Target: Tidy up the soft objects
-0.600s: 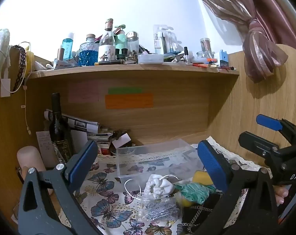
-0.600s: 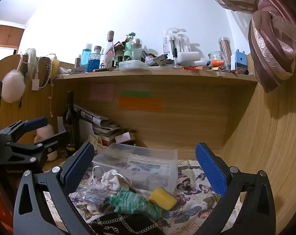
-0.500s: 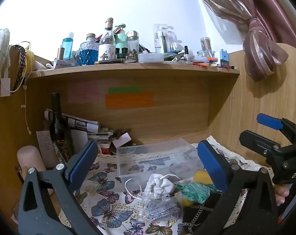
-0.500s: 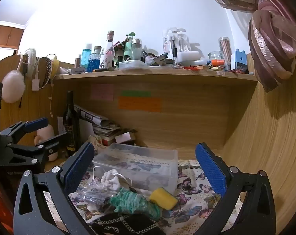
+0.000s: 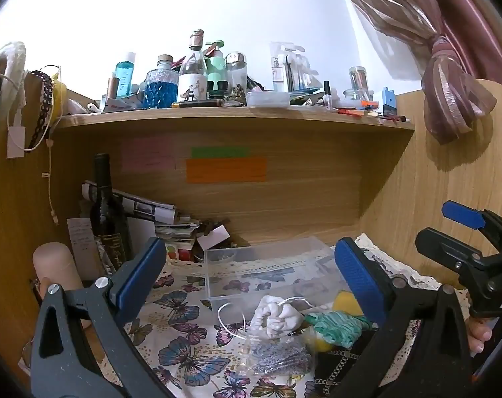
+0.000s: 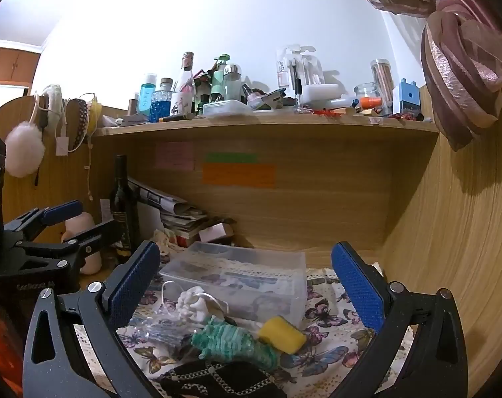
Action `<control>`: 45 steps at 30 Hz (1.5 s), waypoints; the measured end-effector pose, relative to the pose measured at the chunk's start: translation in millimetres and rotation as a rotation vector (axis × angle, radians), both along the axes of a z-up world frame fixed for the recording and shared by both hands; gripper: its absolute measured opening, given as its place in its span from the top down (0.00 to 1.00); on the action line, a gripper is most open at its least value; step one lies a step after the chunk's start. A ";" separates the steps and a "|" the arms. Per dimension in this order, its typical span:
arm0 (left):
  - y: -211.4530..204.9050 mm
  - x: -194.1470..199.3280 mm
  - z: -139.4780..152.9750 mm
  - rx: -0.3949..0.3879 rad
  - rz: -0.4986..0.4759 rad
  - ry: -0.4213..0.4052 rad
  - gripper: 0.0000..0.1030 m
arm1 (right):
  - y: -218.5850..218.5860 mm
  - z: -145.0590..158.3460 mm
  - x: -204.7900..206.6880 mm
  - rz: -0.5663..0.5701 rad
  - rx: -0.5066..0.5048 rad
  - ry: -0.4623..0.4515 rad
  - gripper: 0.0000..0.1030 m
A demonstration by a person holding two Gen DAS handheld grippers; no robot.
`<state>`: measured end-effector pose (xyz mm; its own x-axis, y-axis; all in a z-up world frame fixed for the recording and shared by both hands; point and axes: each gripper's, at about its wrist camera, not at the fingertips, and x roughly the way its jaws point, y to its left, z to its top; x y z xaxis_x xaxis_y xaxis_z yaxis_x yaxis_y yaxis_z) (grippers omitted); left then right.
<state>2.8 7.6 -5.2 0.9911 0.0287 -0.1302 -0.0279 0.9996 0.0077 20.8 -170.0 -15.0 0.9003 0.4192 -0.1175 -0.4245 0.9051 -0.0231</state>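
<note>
One clear box (image 6: 251,275), one yellow sponge (image 6: 281,334) — three sticky notes (image 6: 239,175).

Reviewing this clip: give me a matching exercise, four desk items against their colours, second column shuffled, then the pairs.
Items:
1. sponge
2. knitted bundle
3. storage box
4. chain-trimmed pouch

Colours:
A. black
B. clear
C. yellow
D. green

Pairs: 1-C, 2-D, 3-B, 4-A

White scrunchie (image 6: 194,301), green knit (image 6: 234,345), yellow sponge (image 6: 281,334), clustered beside clear box (image 6: 251,272)
</note>
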 end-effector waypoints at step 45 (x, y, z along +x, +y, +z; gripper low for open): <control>3.4 -0.2 2.8 -0.004 0.018 -0.011 0.00 | -0.8 -2.3 1.3 0.004 0.012 0.005 0.00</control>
